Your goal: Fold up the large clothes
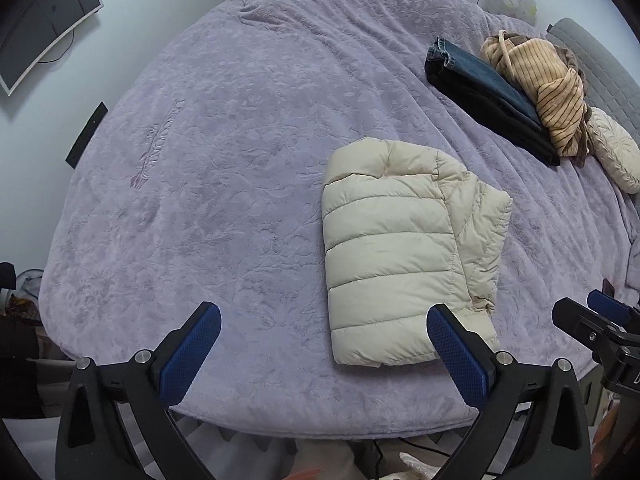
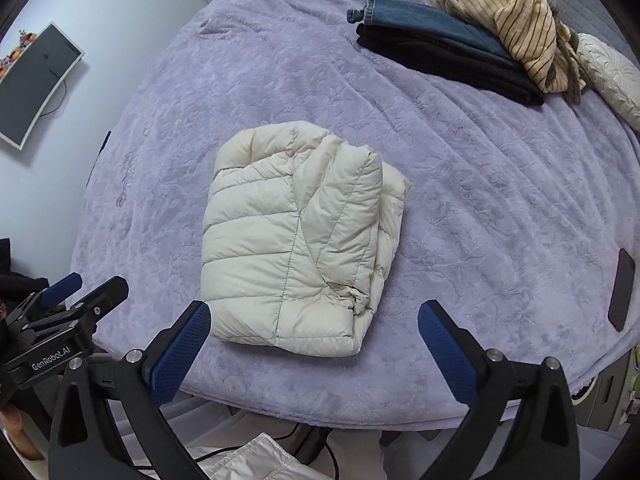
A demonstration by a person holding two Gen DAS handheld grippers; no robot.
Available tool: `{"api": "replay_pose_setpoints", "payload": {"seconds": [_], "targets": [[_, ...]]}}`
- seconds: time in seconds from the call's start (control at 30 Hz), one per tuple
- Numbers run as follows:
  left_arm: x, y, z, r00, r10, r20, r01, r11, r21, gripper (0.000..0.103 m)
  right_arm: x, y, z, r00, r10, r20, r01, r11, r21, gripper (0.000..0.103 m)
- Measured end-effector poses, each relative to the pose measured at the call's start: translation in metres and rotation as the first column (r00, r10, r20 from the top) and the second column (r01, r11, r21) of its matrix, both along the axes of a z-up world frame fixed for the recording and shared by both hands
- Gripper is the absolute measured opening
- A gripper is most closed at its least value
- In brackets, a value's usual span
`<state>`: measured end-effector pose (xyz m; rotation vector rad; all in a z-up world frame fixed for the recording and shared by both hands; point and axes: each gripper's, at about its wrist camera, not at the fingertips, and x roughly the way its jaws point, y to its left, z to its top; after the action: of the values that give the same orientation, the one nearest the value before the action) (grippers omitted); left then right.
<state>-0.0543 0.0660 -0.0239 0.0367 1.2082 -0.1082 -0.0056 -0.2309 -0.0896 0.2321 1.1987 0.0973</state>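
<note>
Left wrist view: left gripper (image 1: 323, 330) hangs above the near edge of the bed (image 1: 224, 184), jaws spread wide with nothing between them; its right finger overlaps the near corner of the puffer jacket (image 1: 404, 256) in the picture, though I cannot tell whether it touches.
Right wrist view: right gripper (image 2: 314, 330) is likewise spread wide and empty, poised over the near hem of the puffer jacket (image 2: 296, 240); the bed (image 2: 480, 208) fills the rest.
Jacket: cream, quilted, lying as a compact rectangle on the bed, a sleeve tucked across its top, layers stacked along its right edge.
Beyond the jacket: a stack of folded dark trousers and jeans (image 1: 488, 96), a crumpled striped garment (image 1: 548, 92) on top of its far end, and a pale cushion (image 1: 616, 152) just beside that.
Right of the jacket: a dark phone (image 2: 622, 288) near the bed's edge.
Left of the jacket: bare purple cover, then a wall with a monitor (image 1: 44, 20).
Step in hand: judged from the neat bundle and both grippers free, the jacket's fold looks finished and released.
Next move calls for: probably shifting the bundle towards the folded stack, or taking up the striped garment, which needs spreading flat on the bare cover before any fold.
</note>
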Motion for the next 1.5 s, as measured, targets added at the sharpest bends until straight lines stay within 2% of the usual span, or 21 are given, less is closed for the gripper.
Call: {"api": "replay_pose_setpoints", "payload": {"seconds": [0.37,1.5], "targets": [[-0.015,-0.004,0.016,1.000,0.001,-0.002,-0.001,1.000,0.026,0.103,-0.011,0.001,0.021,0.999,-0.037,0.034,0.039,0.998,-0.041,0.103],[-0.021,-0.003,0.026,1.000,0.028,0.008,-0.028,0.999,0.034,0.103,-0.017,0.004,0.026,0.998,-0.035,0.045,0.038,0.998,-0.054,0.103]]}}
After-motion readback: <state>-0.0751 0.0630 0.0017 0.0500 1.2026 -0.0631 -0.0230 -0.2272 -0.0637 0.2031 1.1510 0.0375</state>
